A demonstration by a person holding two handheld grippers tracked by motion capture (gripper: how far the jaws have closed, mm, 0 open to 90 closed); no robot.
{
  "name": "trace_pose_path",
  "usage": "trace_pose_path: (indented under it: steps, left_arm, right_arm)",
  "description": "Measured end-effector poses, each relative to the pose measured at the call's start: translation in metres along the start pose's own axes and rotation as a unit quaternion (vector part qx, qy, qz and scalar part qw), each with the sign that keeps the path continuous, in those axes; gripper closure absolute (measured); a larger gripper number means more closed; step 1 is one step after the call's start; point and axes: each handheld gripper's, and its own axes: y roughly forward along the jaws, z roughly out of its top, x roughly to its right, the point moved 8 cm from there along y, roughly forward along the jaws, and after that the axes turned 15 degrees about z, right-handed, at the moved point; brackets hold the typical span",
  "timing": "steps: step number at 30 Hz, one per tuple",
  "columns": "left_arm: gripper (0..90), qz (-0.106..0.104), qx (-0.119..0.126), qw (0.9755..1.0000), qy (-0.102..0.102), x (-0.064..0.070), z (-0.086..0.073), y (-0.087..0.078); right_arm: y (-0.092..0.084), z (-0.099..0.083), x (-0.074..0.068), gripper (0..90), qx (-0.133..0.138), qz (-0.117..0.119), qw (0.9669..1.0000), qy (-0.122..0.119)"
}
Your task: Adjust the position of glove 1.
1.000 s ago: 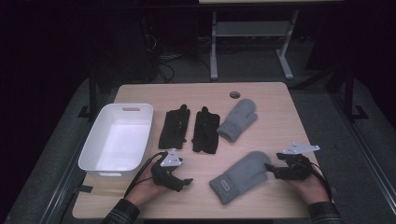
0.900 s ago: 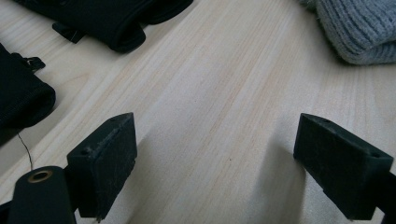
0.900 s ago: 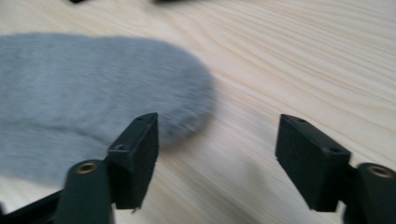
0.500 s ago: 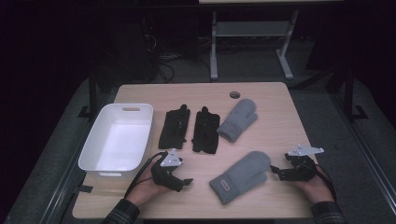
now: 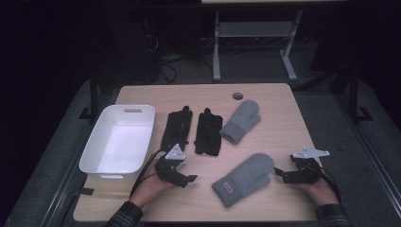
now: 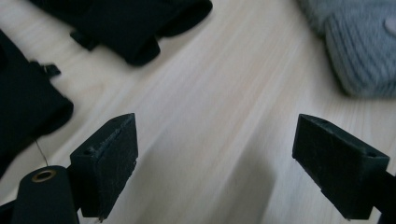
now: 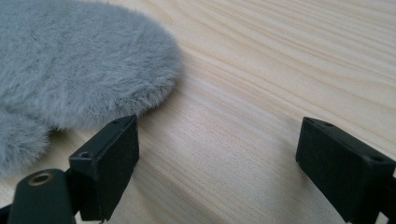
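Note:
A grey fuzzy mitten [image 5: 243, 178] lies near the front of the wooden table [image 5: 279, 123], its rounded tip [image 7: 79, 60] just off my right gripper's left jaw. My right gripper [image 5: 280, 173] [image 7: 217, 163] rests low at the mitten's right end. Its jaws have just been opening and stand open over bare wood. My left gripper [image 5: 188, 178] [image 6: 217, 163] stands open left of the mitten's ribbed cuff [image 6: 359, 51], with nothing between its jaws. A second grey mitten [image 5: 241, 121] lies farther back. Two black gloves [image 5: 176, 127] [image 5: 209, 132] lie side by side beyond the left gripper.
A white plastic tub [image 5: 118, 142] stands at the table's left edge. A round cable hole [image 5: 237, 96] sits near the back edge. Cables trail from both grippers toward the person's forearms at the front edge.
The right gripper has sunk a little toward the table and drawn slightly back from the near mitten's tip. The left gripper, gloves and mittens have stayed put.

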Motion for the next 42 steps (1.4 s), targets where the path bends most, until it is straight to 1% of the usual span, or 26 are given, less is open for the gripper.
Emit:
trace_pose_path:
  steps: [1,3,5,8,9,11,13,14,15,16,17,18,20,21,22,25,26,27,29,34,35,37,38,39,40,42]
  left_arm:
    - [13.5,0.000,0.000,1.0000,0.004,0.000,0.003,0.001]
    - [13.5,-0.001,0.003,1.0000,0.000,0.000,0.011,0.003]
    - [13.7,0.001,0.000,1.0000,0.006,0.000,0.018,0.005]
    - [14.7,0.000,0.000,1.0000,0.009,0.000,0.031,0.011]
    - [16.0,0.001,0.003,0.9999,0.010,-0.001,0.037,0.013]
    - [23.2,-0.003,0.007,0.9999,0.008,-0.002,0.047,0.017]
    - [25.5,-0.007,0.009,0.9999,0.006,-0.002,0.058,0.023]
    - [28.1,-0.008,0.007,0.9999,0.008,-0.002,0.062,0.026]
    - [31.5,-0.008,0.010,0.9999,0.011,-0.003,0.068,0.029]
    - [33.9,-0.010,0.015,0.9998,0.004,-0.004,0.073,0.032]
    - [37.2,-0.014,0.013,0.9998,0.000,-0.004,0.078,0.034]
    - [41.8,-0.014,0.019,0.9997,-0.003,-0.005,0.083,0.036]
    - [47.5,-0.016,0.026,0.9995,-0.003,-0.006,0.095,0.041]
    - [51.7,-0.016,0.029,0.9994,-0.006,-0.006,0.098,0.043]
    - [53.8,-0.017,0.032,0.9993,-0.008,-0.007,0.104,0.046]
    - [70.4,-0.019,0.038,0.9990,-0.014,-0.009,0.116,0.055]
    - [75.9,-0.022,0.038,0.9988,-0.022,-0.008,0.120,0.058]
    - [79.8,-0.021,0.037,0.9989,-0.019,-0.009,0.125,0.062]
    - [89.1,-0.021,0.042,0.9987,-0.021,-0.010,0.133,0.068]
    - [89.4,-0.022,0.047,0.9984,-0.022,-0.011,0.155,0.085]
    - [89.4,-0.019,0.048,0.9985,-0.020,-0.012,0.159,0.090]
    - [89.4,-0.017,0.046,0.9985,-0.027,-0.013,0.164,0.098]
    - [89.3,-0.015,0.044,0.9987,-0.022,-0.014,0.166,0.102]
    - [89.3,-0.016,0.042,0.9986,-0.028,-0.015,0.168,0.107]
    - [89.3,-0.013,0.036,0.9989,-0.027,-0.016,0.169,0.113]
    - [89.4,-0.012,0.025,0.9994,-0.020,-0.017,0.170,0.121]
  right_arm:
    - [0.000,0.000,0.000,13.2,0.000,0.000,1.0000,-0.001]
    - [0.000,0.000,0.000,13.2,-0.001,0.000,1.0000,-0.002]
    - [0.000,0.000,0.000,13.2,-0.001,0.000,1.0000,-0.002]
    - [0.000,0.000,0.000,13.2,-0.001,0.000,1.0000,-0.001]
    - [0.000,0.000,0.000,13.2,-0.001,0.000,1.0000,-0.001]
    - [0.000,0.000,0.000,13.2,0.000,0.000,1.0000,-0.001]
    - [0.000,0.000,0.000,13.2,0.000,0.000,1.0000,-0.002]
    - [0.000,0.000,0.000,13.2,-0.001,0.000,1.0000,-0.001]
    - [0.000,0.000,0.000,13.3,0.000,0.000,1.0000,-0.001]
    - [0.000,0.000,0.000,13.2,-0.001,0.000,1.0000,-0.001]
    - [0.000,0.000,0.000,13.3,-0.001,0.000,1.0000,-0.001]
    - [0.000,0.000,0.000,13.3,0.000,0.000,1.0000,-0.001]
    - [0.000,0.000,0.000,13.3,0.000,0.000,1.0000,-0.001]
    - [0.000,0.000,0.000,13.3,-0.001,0.000,1.0000,-0.001]
    - [0.000,0.000,0.000,13.3,0.000,0.000,1.0000,-0.001]
    - [0.000,0.000,0.000,13.3,0.000,0.000,1.0000,-0.001]
    - [0.000,0.000,0.000,13.3,0.000,0.000,1.0000,-0.001]
    - [0.000,0.000,0.000,13.3,-0.001,0.000,1.0000,-0.001]
    - [0.000,0.000,0.000,13.3,0.000,0.000,1.0000,-0.001]
    - [0.000,0.000,0.000,13.3,0.000,0.000,1.0000,-0.001]
    - [0.000,0.000,0.000,13.3,0.000,0.000,1.0000,-0.001]
    - [0.000,0.000,0.000,13.3,0.000,0.000,1.0000,-0.001]
    - [0.000,0.000,0.000,13.3,0.000,0.000,1.0000,-0.001]
    - [0.000,0.000,0.000,13.3,0.000,0.001,1.0000,-0.002]
    - [0.000,0.000,0.000,13.3,0.000,0.001,1.0000,-0.002]
    - [0.000,0.000,0.000,13.3,0.000,0.001,1.0000,-0.001]
